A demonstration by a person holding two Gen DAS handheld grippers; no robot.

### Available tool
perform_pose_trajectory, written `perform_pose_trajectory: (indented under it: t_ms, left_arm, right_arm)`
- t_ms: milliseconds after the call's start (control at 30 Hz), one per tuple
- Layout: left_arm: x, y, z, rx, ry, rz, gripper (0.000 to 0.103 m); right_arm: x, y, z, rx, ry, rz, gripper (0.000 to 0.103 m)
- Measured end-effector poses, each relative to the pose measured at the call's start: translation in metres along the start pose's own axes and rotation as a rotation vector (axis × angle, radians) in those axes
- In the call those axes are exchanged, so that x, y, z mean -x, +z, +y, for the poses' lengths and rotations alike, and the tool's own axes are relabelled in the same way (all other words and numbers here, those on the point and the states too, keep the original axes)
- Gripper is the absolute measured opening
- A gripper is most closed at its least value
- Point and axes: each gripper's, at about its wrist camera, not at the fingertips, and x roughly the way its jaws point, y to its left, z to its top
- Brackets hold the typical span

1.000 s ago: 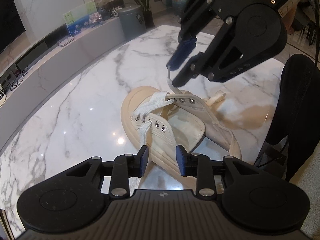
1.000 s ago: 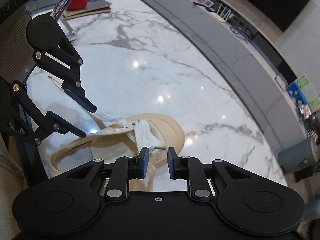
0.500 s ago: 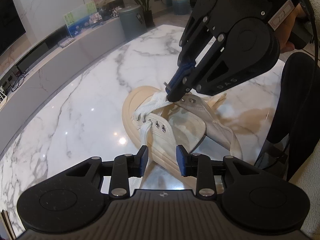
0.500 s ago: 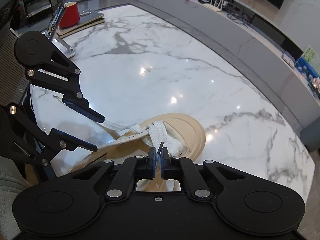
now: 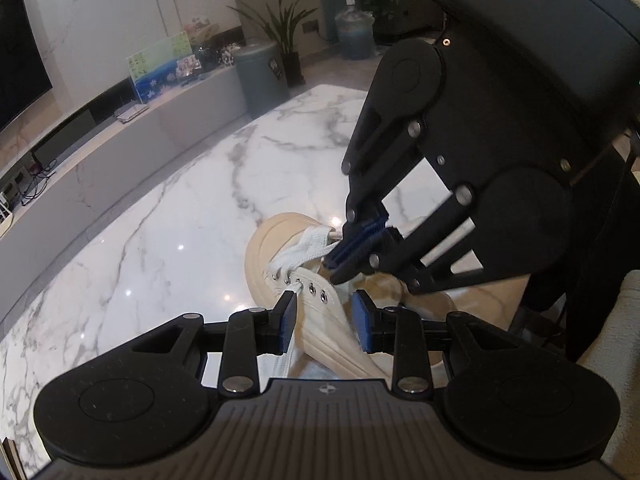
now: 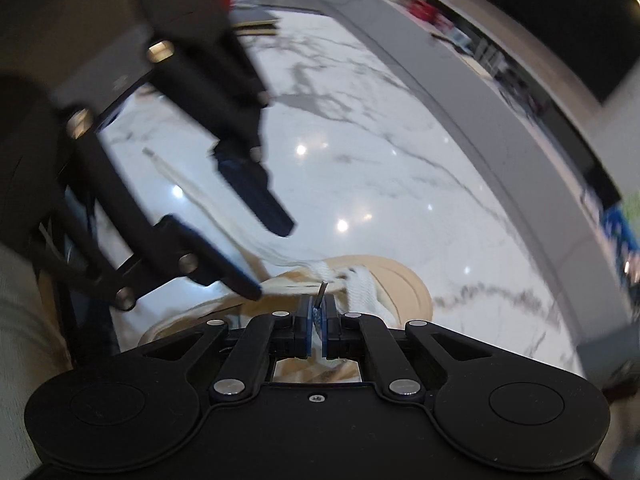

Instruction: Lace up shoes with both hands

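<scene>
We see the cream shoe (image 5: 320, 312) lying on the marble table (image 5: 160, 248), its white lace (image 5: 304, 248) pinched near the tip by our right gripper (image 5: 340, 258), while our left gripper (image 5: 324, 316) hangs spread wide over the eyelets.

Right-wrist view motion-blurred; left claw (image 6: 268, 256) smeared. Shoe (image 5: 320, 312) heel hidden behind right claw (image 5: 340, 264).
</scene>
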Motion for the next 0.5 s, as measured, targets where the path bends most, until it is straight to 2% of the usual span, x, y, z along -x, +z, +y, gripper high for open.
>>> perform_pose_trajectory:
  t_ms: [200, 300, 367, 500]
  left_arm:
    - [0.001, 0.003, 0.008, 0.055, -0.039, -0.027, 0.022]
    - [0.0, 0.002, 0.009, 0.06, -0.058, -0.023, 0.014]
    - [-0.002, 0.002, 0.009, 0.062, -0.081, -0.017, 0.004]
    - [-0.006, -0.001, 0.01, 0.07, -0.097, -0.018, 0.002]
  right_arm:
    - [0.002, 0.0, 0.021, 0.165, -0.018, -0.002, 0.002]
    - [0.004, -0.001, 0.029, 0.222, -0.015, -0.007, 0.002]
    - [0.003, -0.001, 0.032, 0.242, -0.021, -0.01, 0.002]
    - [0.001, -0.001, 0.033, 0.253, -0.02, -0.013, 0.002]
